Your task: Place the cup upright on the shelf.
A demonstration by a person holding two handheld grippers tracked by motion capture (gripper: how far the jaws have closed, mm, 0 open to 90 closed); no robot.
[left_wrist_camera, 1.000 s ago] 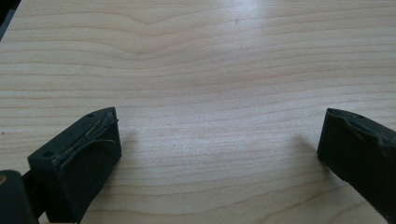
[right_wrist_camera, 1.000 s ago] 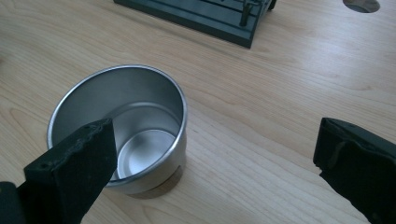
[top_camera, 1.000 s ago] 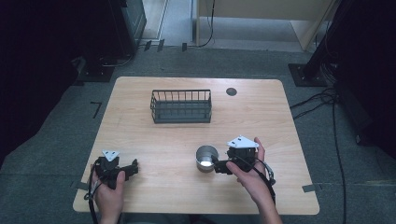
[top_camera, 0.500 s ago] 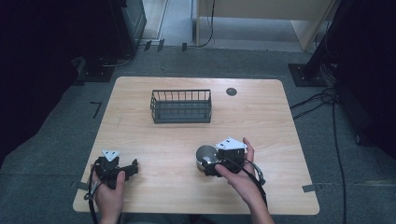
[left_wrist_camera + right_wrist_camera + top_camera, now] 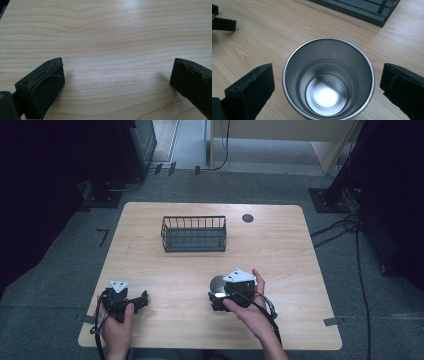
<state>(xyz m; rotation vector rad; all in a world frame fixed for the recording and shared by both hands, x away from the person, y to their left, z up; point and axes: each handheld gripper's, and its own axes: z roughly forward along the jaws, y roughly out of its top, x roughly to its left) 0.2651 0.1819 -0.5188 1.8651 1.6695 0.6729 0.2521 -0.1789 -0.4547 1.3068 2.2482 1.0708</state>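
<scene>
A shiny steel cup [image 5: 328, 80] stands upright and empty on the wooden table [image 5: 280, 250]. In the high view the cup [image 5: 216, 283] is half covered by my right gripper [image 5: 217, 297]. My right gripper [image 5: 325, 87] is open, its jaws on either side of the cup's rim with small gaps and no contact. Near the table's front left edge, my left gripper [image 5: 142, 299] rests low in a hand. In its own view my left gripper [image 5: 117, 80] is open over bare wood, nothing between its jaws.
A dark wire basket [image 5: 194, 234] stands at the table's middle back, and its base [image 5: 362, 8] shows beyond the cup. A round dark grommet [image 5: 247, 218] sits at the back right. Cables and dark stands surround the table.
My right gripper has moved left and over the cup, so its jaws now straddle the rim. The left gripper has stayed put.
</scene>
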